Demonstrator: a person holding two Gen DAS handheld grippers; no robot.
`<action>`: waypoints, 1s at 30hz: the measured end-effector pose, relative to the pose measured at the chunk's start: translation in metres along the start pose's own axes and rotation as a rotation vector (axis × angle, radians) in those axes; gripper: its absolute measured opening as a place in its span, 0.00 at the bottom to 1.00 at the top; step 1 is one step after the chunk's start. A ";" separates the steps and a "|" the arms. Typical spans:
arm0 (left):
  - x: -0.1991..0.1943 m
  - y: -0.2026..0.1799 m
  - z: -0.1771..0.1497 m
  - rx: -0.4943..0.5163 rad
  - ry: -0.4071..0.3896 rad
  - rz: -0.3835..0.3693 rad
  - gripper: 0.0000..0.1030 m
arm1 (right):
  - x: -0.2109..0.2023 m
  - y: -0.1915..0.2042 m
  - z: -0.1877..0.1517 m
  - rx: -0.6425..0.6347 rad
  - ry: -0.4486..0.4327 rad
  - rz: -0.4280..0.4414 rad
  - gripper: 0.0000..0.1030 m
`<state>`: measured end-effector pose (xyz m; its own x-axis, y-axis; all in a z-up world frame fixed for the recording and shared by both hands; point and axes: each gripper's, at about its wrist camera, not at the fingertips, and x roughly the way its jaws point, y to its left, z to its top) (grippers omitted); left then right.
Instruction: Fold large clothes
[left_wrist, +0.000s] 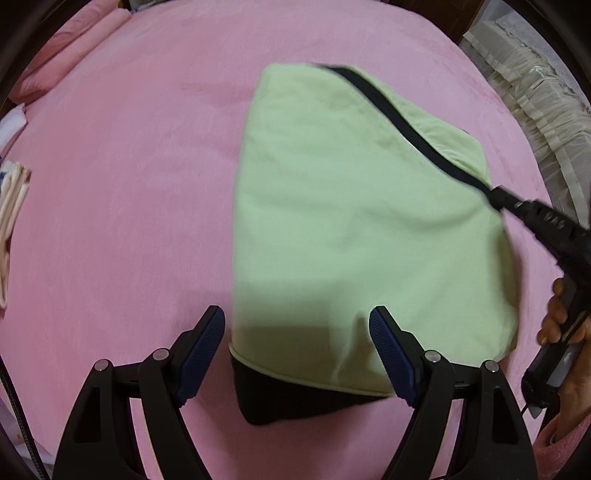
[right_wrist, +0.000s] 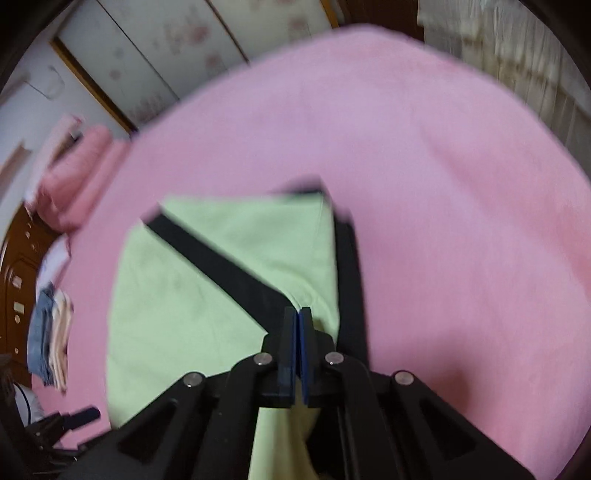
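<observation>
**Right gripper lifting a garment edge mid-fold**

Right gripper (right_wrist: 298, 314), its blue-padded fingers pressed together, pinches the black-trimmed edge of the pale green garment with black trim (left_wrist: 351, 221) and holds that edge raised. In the left wrist view this gripper enters from 3 o'clock (left_wrist: 496, 197), and the black band runs from its tip toward 12 o'clock across the cloth. Left gripper (left_wrist: 297, 332) hangs spread wide at 6 o'clock above the near hem, its blue pads (left_wrist: 207, 332) holding nothing; whether they touch the cloth cannot be told.

The garment lies on the pink plush bed cover (left_wrist: 129, 184), right of centre, with a black layer showing beneath the near hem at 6 o'clock. Its outline is already narrow and compact, which suggests that at least one fold is made. The lifted edge is judged to be a further fold in progress: it has yet to be carried across and laid flat. Smoothing and any final halving appear to remain.

A stack of folded clothes (right_wrist: 51, 332) sits at 9 o'clock in the right wrist view, near the bed's edge. Motion blur softens both views.
</observation>
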<state>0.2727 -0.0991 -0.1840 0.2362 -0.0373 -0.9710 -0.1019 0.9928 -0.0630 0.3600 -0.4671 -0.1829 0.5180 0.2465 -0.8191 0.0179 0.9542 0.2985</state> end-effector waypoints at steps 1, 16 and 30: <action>-0.001 0.000 0.000 0.001 -0.008 0.001 0.77 | -0.004 0.000 0.003 0.003 -0.023 -0.006 0.01; 0.038 -0.016 0.048 -0.060 -0.010 -0.198 0.22 | 0.034 0.055 -0.033 -0.004 0.206 0.297 0.03; 0.015 -0.015 0.014 -0.034 -0.025 -0.209 0.06 | -0.026 0.041 -0.094 0.043 0.089 0.200 0.00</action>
<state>0.2911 -0.1133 -0.1941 0.2795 -0.2392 -0.9299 -0.0808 0.9592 -0.2710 0.2665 -0.4188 -0.1953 0.4371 0.4464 -0.7808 -0.0401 0.8770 0.4789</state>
